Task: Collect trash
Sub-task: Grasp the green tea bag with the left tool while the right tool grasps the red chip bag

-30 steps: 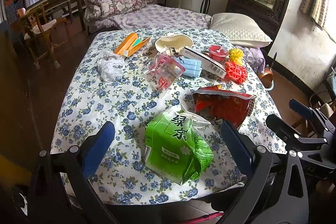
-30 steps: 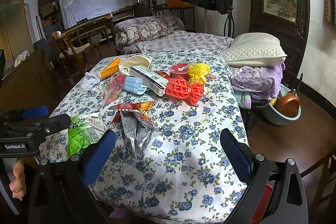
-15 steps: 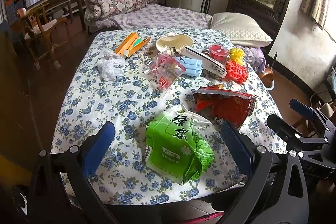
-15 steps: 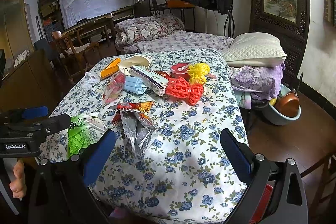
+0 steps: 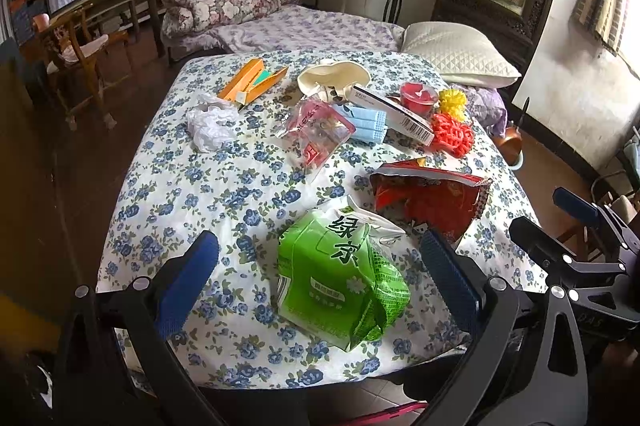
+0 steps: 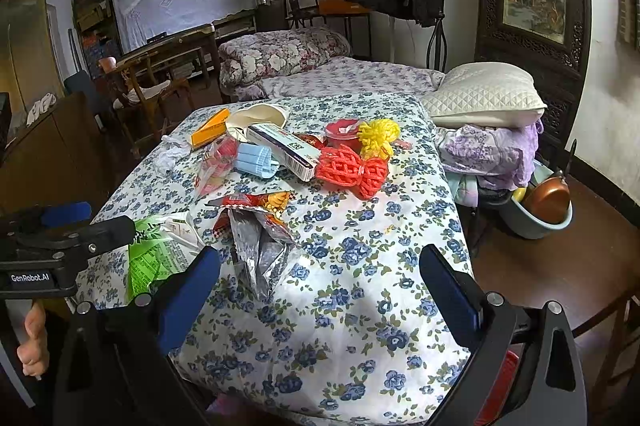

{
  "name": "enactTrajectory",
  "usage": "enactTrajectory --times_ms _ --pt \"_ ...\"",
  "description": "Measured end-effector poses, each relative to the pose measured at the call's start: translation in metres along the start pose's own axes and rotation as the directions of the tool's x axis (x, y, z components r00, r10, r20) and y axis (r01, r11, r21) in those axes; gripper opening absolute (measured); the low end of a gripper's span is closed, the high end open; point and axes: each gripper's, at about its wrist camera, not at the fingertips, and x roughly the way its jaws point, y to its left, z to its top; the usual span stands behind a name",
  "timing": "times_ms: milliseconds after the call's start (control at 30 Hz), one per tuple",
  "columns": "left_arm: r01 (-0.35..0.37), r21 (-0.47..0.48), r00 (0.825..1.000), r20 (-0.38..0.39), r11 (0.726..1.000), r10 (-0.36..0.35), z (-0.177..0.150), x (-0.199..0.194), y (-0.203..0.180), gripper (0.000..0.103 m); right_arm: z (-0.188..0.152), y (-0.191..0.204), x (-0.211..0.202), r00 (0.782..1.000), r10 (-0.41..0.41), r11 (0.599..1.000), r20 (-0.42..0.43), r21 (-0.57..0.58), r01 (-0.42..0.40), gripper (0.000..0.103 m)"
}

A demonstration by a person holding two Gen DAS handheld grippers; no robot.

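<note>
— Two grippers were over the near edge of the flowered surface [image 5: 172,186], both with jaws spread wide and holding nothing. The left gripper [image 5: 316,282] had the green packet [image 5: 340,278] between its blue pads [image 5: 186,284], though neither pad touched it.

— And the right gripper [image 6: 320,290]?

— It hovered over bare cloth near the near right corner. The torn red snack bag [image 6: 256,238], silver lining showing, lay just past its left pad [image 6: 188,296].

— Where did the rest of the trash lie?

— Mostly toward the far edge. A crumpled white wrapper [image 5: 210,124] sat near the left edge, with an orange carton [image 5: 252,80] beyond it. A clear bag with red print [image 5: 316,134] lay in the middle, touching a stack of blue masks [image 5: 366,124]. A long white box [image 5: 394,112] rested across the masks and against a cream bowl-shaped thing [image 5: 334,76].

— And on the right side?

— A red cup [image 5: 418,94], a yellow foam net [image 5: 452,100] and an orange-red foam net [image 5: 452,134], close together by the right edge. The red snack bag sat between that group and the green packet, and the two bags were just beside each other.

— Was any of the person visible?

— Only a hand [image 6: 34,342] on the left gripper's handle, at the lower left of the right wrist view.
</note>
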Motion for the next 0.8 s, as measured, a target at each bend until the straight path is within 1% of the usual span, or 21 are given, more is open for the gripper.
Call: enactTrajectory --times_ms 167,267,400,533,600,700,733,800 --pt "0.015 0.013 0.999 -0.034 1.0 -0.014 -0.002 0.006 0.0 0.097 -0.002 0.002 0.003 1.0 -0.002 1.0 -0.01 -0.018 0.002 0.097" --pt "0.034 0.042 0.997 -0.068 0.999 -0.031 -0.004 0.013 -0.006 0.097 -0.005 0.005 0.01 0.999 -0.009 0.999 -0.037 -0.047 0.008 0.097" --pt "0.036 0.094 0.993 -0.112 0.995 -0.025 -0.008 0.022 -0.014 0.097 -0.005 0.005 0.012 0.999 -0.01 0.999 -0.047 -0.047 0.008 0.097" --pt "0.063 0.116 0.982 -0.182 0.991 -0.041 -0.011 0.037 -0.013 0.097 -0.005 0.002 0.013 0.999 -0.006 1.0 -0.045 -0.027 0.004 0.097" --pt "0.044 0.099 0.974 -0.228 0.994 -0.021 -0.012 0.048 -0.007 0.097 -0.006 -0.001 0.014 0.999 0.0 1.0 -0.05 -0.011 0.0 0.097" --pt "0.077 0.07 0.957 -0.284 0.995 -0.054 -0.012 0.061 0.0 0.097 -0.004 -0.005 0.015 0.998 -0.001 1.0 -0.055 0.005 0.001 0.097" --pt "0.075 0.078 0.954 -0.295 0.994 -0.049 -0.012 0.065 0.0 0.096 -0.005 -0.007 0.016 0.998 0.0 1.0 -0.057 0.012 0.0 0.097" --pt "0.039 0.111 0.952 -0.305 0.993 -0.004 -0.014 0.071 -0.002 0.096 -0.004 -0.009 0.015 0.998 -0.001 1.0 -0.061 0.02 0.002 0.097"
